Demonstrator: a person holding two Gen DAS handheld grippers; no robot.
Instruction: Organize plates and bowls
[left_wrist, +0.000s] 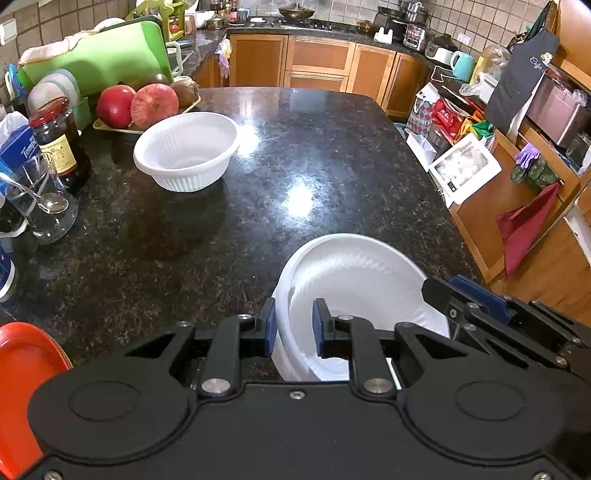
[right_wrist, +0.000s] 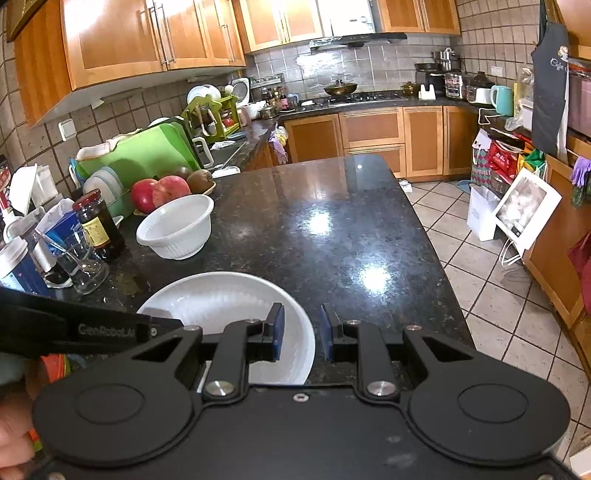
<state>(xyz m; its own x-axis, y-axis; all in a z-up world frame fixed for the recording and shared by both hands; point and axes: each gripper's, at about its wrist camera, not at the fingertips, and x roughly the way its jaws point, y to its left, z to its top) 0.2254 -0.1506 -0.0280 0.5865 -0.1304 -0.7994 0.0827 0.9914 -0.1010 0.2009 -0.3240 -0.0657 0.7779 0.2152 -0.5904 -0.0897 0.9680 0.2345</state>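
The left gripper (left_wrist: 293, 326) straddles the near rim of a shallow white ribbed plastic bowl (left_wrist: 354, 269) at the dark speckled granite counter's (left_wrist: 314, 147) near edge, jaws narrowed and apparently clamped on that rim. The right gripper (right_wrist: 302, 332) straddles the same bowl's right rim, equally narrow; whether its pads press is unclear. Farther left stands a deeper white ribbed bowl (left_wrist: 186, 149), empty, just before a tray of red apples (left_wrist: 136, 105).
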